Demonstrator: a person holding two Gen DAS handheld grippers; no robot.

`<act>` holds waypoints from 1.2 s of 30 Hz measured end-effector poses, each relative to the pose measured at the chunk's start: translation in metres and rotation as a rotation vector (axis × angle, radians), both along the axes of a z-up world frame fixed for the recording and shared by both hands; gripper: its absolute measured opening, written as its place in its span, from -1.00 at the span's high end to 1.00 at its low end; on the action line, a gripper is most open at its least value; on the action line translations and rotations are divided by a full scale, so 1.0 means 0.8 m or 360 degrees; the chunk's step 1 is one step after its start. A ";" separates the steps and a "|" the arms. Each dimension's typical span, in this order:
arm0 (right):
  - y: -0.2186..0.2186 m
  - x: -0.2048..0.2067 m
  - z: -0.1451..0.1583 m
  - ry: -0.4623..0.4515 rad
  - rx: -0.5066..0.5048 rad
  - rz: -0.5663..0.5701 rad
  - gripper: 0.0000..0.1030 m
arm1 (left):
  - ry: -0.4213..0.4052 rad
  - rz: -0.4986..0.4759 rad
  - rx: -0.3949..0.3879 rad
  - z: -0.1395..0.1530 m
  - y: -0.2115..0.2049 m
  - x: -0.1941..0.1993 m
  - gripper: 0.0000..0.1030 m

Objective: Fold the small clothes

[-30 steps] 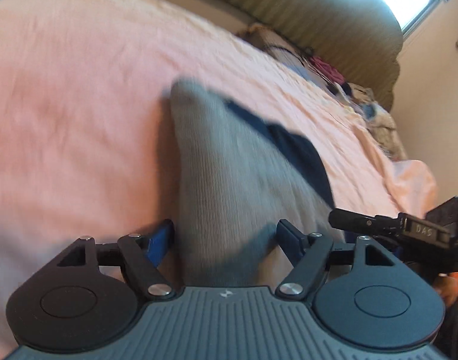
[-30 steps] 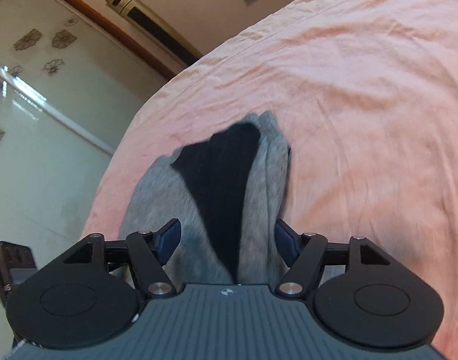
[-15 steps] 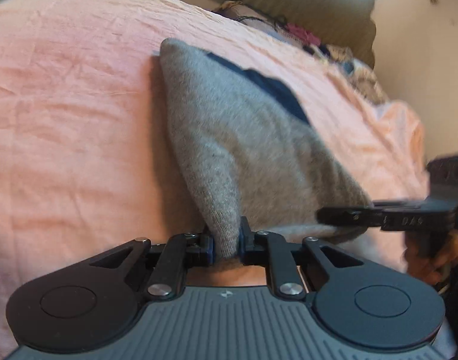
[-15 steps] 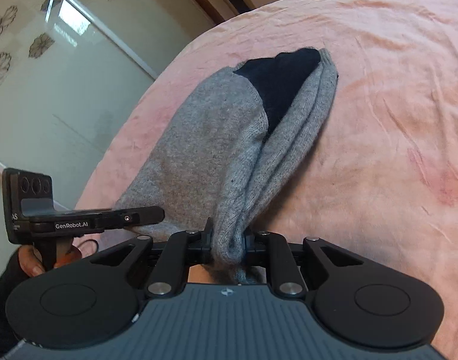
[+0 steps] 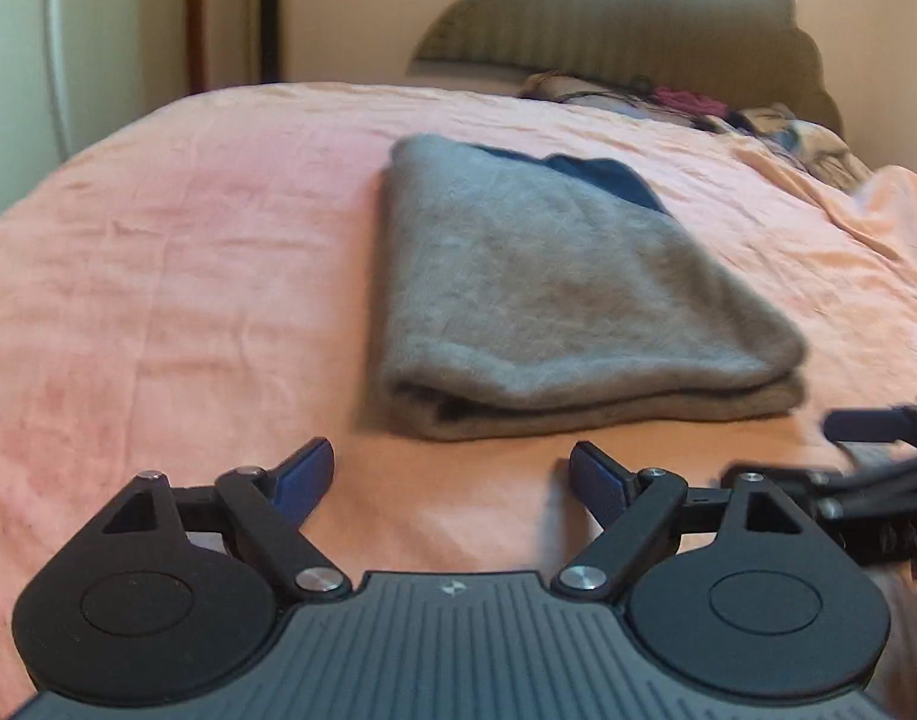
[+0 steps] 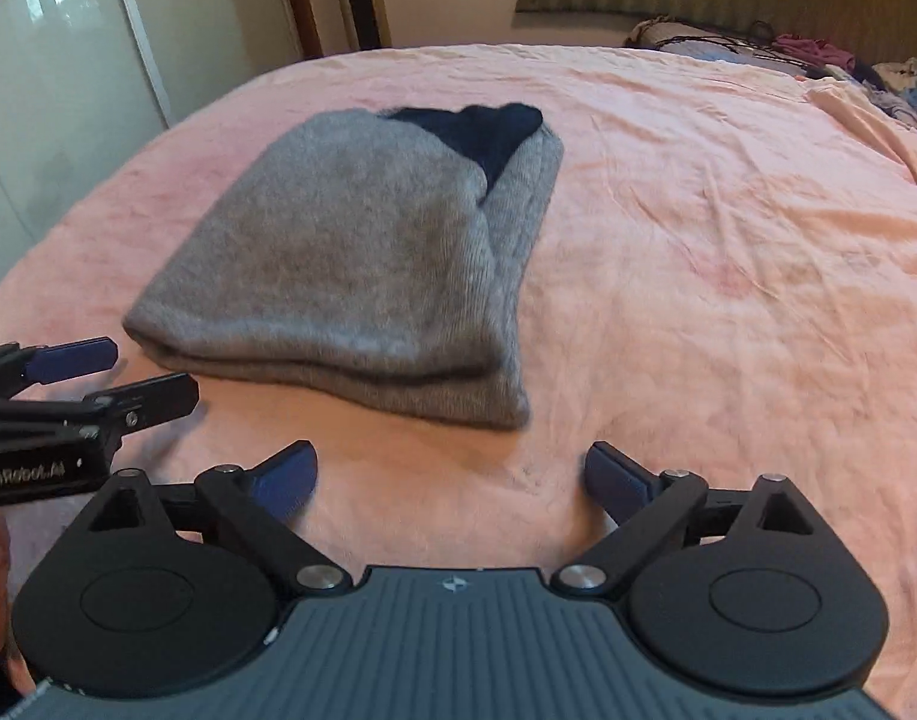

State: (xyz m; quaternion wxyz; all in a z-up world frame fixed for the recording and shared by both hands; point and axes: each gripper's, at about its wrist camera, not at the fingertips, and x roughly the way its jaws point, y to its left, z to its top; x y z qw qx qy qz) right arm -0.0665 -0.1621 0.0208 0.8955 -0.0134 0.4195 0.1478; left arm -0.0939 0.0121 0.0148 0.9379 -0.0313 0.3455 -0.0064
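A grey knitted garment [image 5: 554, 294] with a dark navy part [image 5: 608, 177] at its far end lies folded on the pink bedsheet [image 5: 158, 276]. In the right wrist view the same garment [image 6: 362, 264] lies ahead and left. My left gripper [image 5: 452, 474] hangs just short of the garment's near fold, its jaws opening wide with nothing between them. My right gripper [image 6: 452, 477] is likewise opening, empty, a little back from the near right corner. The left gripper [image 6: 86, 372] also shows at the left edge of the right wrist view.
Loose clothes [image 6: 818, 57] are piled at the bed's far right by the ribbed headboard [image 5: 638, 30]. A wardrobe door [image 6: 56, 60] and a wall stand to the left. Wrinkled sheet [image 6: 728, 252] spreads to the right of the garment.
Both grippers were shut on the garment's near edge half a second ago. They have let go and drawn back, and the garment now lies flat in a fold.
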 end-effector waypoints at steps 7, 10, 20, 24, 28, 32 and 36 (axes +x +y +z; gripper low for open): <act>0.019 -0.011 -0.020 -0.0210 -0.0082 -0.0124 -1.00 | 0.0038 0.0023 0.0097 -0.010 -0.009 0.005 -1.00; 0.021 -0.014 -0.021 -0.0237 -0.0082 -0.0174 -1.00 | 0.0039 0.0036 0.0100 -0.010 -0.009 0.006 -1.00; 0.023 -0.015 -0.020 -0.0225 -0.0090 -0.0191 -1.00 | 0.0040 0.0034 0.0103 -0.010 -0.010 0.007 -1.00; 0.016 -0.011 -0.018 -0.0216 -0.0073 -0.0252 -1.00 | 0.0040 0.0033 0.0104 -0.010 -0.010 0.005 -1.00; 0.018 -0.010 -0.020 -0.0215 -0.0126 -0.0274 -1.00 | 0.0040 0.0033 0.0105 -0.010 -0.010 0.005 -1.00; 0.020 -0.011 -0.020 -0.0209 -0.0137 -0.0298 -1.00 | 0.0041 0.0033 0.0106 -0.010 -0.010 0.005 -1.00; 0.018 -0.012 -0.019 -0.0212 -0.0133 -0.0287 -1.00 | 0.0040 0.0033 0.0106 -0.010 -0.010 0.006 -1.00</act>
